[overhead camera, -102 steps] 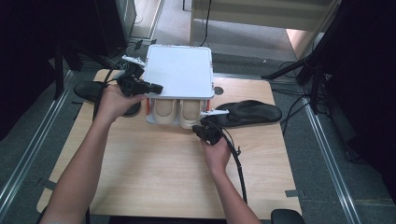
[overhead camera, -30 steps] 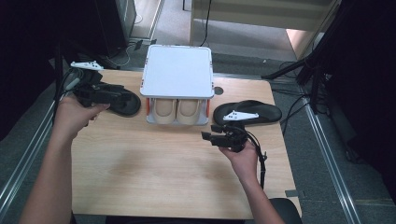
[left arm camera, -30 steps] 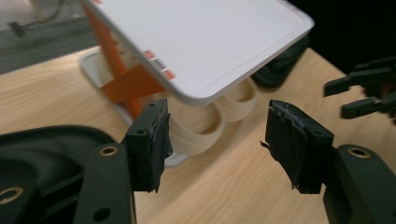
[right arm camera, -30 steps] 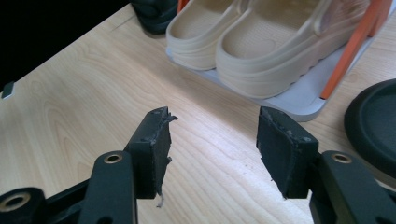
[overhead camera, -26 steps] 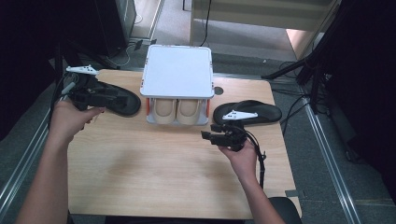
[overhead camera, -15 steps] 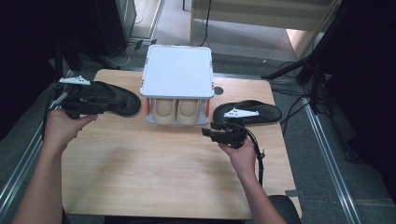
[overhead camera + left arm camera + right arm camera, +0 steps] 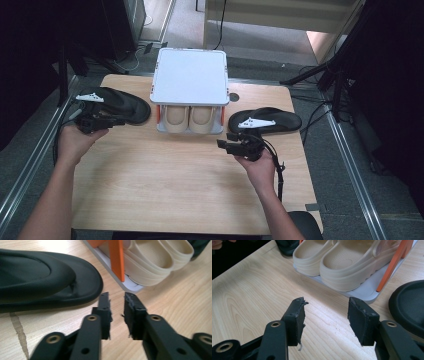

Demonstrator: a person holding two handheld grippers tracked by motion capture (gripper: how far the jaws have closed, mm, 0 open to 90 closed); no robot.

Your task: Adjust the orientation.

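The left black sandal (image 7: 114,104) lies near the worktop's left edge, just beyond the left gripper (image 7: 117,298), whose fingers (image 7: 104,301) have just been closing to a narrow gap with nothing between them. A second ago this gripper was higher, over the sandal. The right gripper (image 7: 325,305) has its fingers (image 7: 297,308) spread wide over bare wood, holding nothing, beside the right black sandal (image 7: 267,120) near the right edge. Between the sandals, at the far edge, a white shoe rack (image 7: 190,75) holds two cream clogs (image 7: 191,116).
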